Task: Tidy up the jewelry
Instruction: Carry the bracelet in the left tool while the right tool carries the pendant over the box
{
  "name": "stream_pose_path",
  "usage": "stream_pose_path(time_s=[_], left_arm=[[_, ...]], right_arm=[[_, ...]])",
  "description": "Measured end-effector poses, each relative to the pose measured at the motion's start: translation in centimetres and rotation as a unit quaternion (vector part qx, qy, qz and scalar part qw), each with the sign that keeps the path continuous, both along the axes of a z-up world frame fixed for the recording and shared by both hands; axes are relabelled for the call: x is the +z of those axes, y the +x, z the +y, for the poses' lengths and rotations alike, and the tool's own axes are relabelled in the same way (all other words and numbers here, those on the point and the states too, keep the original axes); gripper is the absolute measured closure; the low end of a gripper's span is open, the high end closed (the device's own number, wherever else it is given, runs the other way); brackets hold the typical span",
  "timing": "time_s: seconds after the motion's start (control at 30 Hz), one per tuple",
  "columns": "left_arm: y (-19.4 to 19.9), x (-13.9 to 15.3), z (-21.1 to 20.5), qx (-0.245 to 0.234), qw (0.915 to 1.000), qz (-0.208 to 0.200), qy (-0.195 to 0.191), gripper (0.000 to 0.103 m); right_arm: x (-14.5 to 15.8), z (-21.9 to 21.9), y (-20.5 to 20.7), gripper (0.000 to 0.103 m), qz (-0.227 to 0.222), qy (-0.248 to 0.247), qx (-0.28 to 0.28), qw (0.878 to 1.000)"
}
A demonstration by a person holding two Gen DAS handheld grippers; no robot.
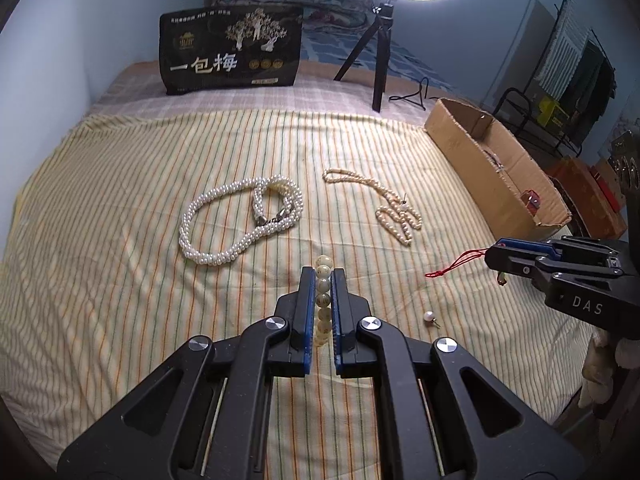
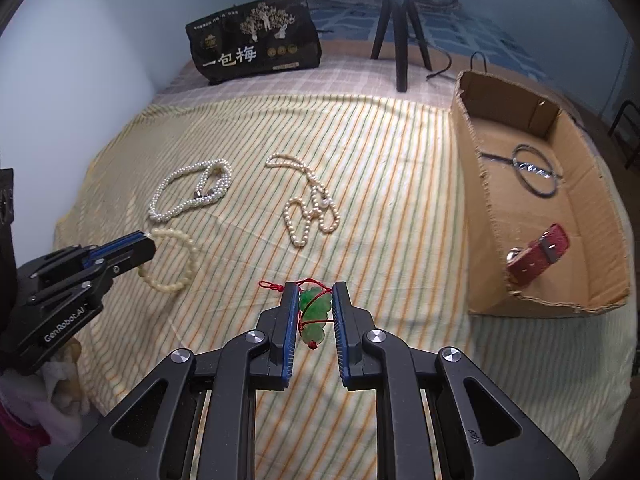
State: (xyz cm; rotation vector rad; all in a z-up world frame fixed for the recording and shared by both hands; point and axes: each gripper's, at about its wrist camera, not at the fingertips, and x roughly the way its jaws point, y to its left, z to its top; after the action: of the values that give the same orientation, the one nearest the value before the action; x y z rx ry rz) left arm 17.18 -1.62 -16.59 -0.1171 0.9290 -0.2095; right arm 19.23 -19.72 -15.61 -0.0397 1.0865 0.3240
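My left gripper [image 1: 322,276] is shut on a cream bead bracelet [image 1: 322,300], which hangs as a loop [image 2: 176,264] above the striped cloth in the right wrist view, where that gripper [image 2: 146,246] shows at the left. My right gripper [image 2: 315,292] is shut on a green jade pendant [image 2: 314,312] with a red cord [image 2: 272,285]; it appears at the right [image 1: 494,258] in the left wrist view, the red cord [image 1: 452,266] trailing from it. A thick white pearl necklace [image 1: 236,220] and a thin pearl strand [image 1: 394,210] lie on the cloth. A single pearl earring [image 1: 430,317] lies near the front.
An open cardboard box [image 2: 480,200] stands at the right, with a dark bangle [image 2: 536,174] and a red strap [image 2: 538,256] inside. A black snack bag [image 1: 232,54] and a ring-light tripod [image 1: 380,60] stand at the back of the bed. A pale wall runs along the left.
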Motion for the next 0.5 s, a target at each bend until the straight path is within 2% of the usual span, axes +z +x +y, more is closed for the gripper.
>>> stream_pose_path(time_s=[0.5], left_arm=[[-0.1,3.8,-2.5,-0.023,0.9992,-0.033,-0.002,0.098]], right_arm=[[3.6,-2.4,-1.3,0.088,-0.058,-0.019,-0.006,0.998]])
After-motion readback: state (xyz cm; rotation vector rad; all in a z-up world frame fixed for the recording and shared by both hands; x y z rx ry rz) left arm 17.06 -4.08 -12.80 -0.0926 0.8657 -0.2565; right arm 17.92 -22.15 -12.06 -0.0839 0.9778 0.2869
